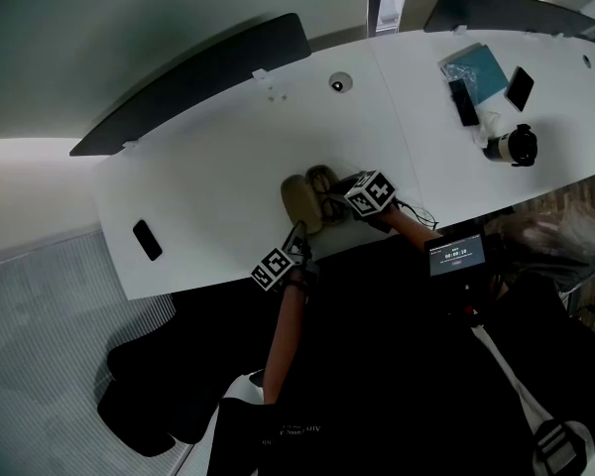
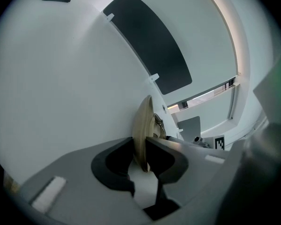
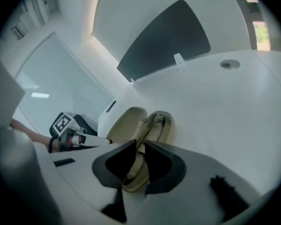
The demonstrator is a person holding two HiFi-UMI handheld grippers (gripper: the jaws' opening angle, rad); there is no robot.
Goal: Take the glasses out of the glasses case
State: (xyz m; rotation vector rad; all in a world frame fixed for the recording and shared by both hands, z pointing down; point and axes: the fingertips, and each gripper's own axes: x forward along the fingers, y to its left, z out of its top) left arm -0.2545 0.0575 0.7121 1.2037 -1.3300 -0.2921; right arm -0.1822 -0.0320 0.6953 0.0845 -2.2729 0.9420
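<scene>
A beige glasses case (image 1: 299, 198) lies open near the white table's front edge, its lid (image 3: 126, 122) swung up to the left. The folded glasses (image 3: 153, 124) rest in its base (image 3: 166, 128). My left gripper (image 2: 141, 162) comes at the case from the left and is shut on the thin edge of the lid (image 2: 143, 128); in the head view the left gripper (image 1: 299, 234) sits just below the case. My right gripper (image 3: 138, 159) straddles the near end of the base and glasses, its jaws slightly apart and not pressing. In the head view the right gripper (image 1: 339, 202) is at the case's right.
A black phone (image 1: 147, 239) lies at the table's left. At the far right are a blue pouch (image 1: 476, 67), two dark phones (image 1: 521, 87) and a black-and-white round device (image 1: 514, 147). A dark panel (image 1: 208, 77) lines the far edge. A round grommet (image 1: 339, 83) sits mid-table.
</scene>
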